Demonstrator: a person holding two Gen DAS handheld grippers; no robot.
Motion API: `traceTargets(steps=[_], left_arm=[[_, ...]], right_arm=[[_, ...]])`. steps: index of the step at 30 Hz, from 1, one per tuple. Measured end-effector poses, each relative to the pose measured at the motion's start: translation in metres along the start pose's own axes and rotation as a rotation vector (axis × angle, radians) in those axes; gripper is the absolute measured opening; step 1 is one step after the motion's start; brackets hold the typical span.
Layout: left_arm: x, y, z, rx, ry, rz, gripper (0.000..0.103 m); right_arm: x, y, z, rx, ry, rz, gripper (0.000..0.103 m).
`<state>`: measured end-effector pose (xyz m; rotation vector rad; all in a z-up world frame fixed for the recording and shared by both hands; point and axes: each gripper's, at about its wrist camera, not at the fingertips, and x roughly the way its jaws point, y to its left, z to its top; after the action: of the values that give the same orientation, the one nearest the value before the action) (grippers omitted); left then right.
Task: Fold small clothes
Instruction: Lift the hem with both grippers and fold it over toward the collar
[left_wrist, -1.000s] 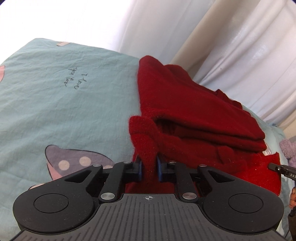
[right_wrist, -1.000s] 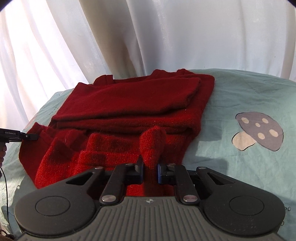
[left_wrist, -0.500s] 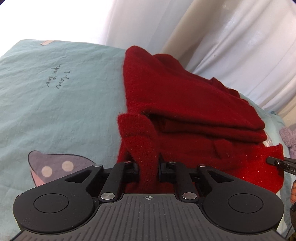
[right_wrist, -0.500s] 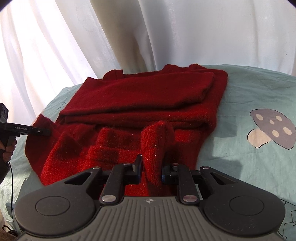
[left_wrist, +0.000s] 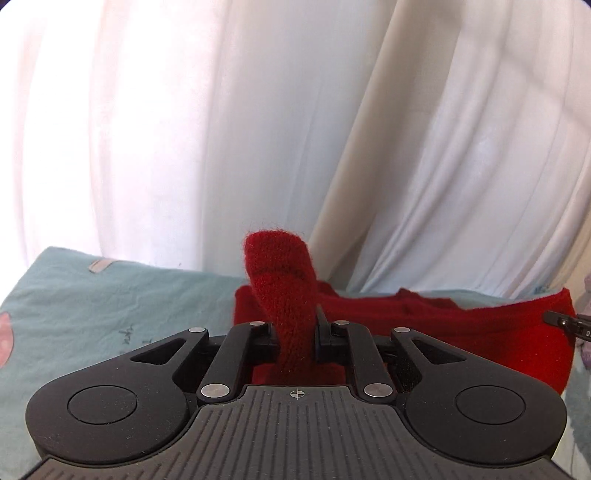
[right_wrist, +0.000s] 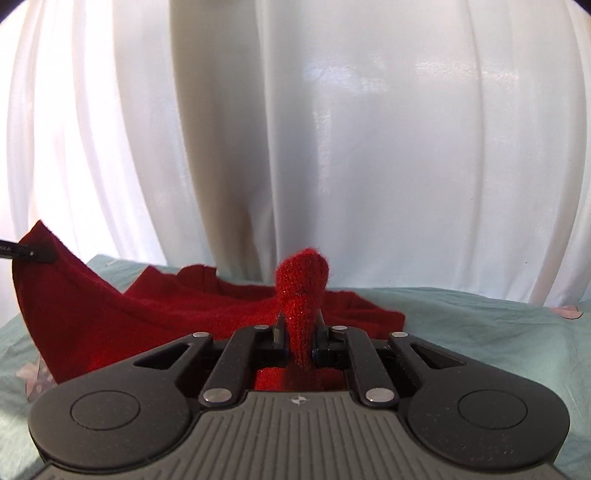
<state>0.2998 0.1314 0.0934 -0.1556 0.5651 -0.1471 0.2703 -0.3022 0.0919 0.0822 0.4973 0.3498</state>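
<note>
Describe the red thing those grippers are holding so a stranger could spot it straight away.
Start at the white curtains, then drop to the pale teal bedsheet below them. On it lies a dark red knitted sweater, the only red item, pinched at its near edge by the left hand-held gripper and the right hand-held gripper.

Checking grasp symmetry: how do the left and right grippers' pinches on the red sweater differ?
The left gripper pinches a tall, broad fold of the red sweater; the right gripper pinches a shorter, narrower one. The left fold leans right at its top; the right fold stands nearly straight. Both jaws are shut on the fabric, over the teal sheet.
</note>
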Motion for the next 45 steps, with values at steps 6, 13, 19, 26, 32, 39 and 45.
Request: traceTargets(steps=[6,13,19,26,32,39,45], left_arm=[[0.081,0.004,-0.007,0.009,0.096,0.072,0.017],[0.141,0.033,-0.048,-0.074,0.269,0.062,0.037],[0.133,0.039,-0.047,-0.119,0.285,0.039,0.015],[0.095,0.009,-0.005,-0.02,0.134,0.049,0.014],[0.105,-0.003,0.04,0.002,0.011,0.108,0.014],[0.175,0.007,0.036,-0.033,0.044,0.201,0.016],[0.229,0.011,-0.003,-0.015,0.169,0.34,0.027]], right_arm=[[0.053,-0.023,0.007,0.085,0.034,-0.055,0.01],[0.113,-0.044,-0.03,0.166,0.232,-0.02,0.034],[0.108,-0.029,-0.029,0.09,0.247,0.043,0.01],[0.083,-0.007,-0.001,-0.022,0.135,-0.043,0.008],[0.084,-0.006,0.04,-0.109,0.024,-0.135,0.008],[0.134,-0.02,0.054,-0.1,0.029,-0.227,0.008],[0.185,-0.026,0.025,-0.15,0.115,-0.328,0.009]])
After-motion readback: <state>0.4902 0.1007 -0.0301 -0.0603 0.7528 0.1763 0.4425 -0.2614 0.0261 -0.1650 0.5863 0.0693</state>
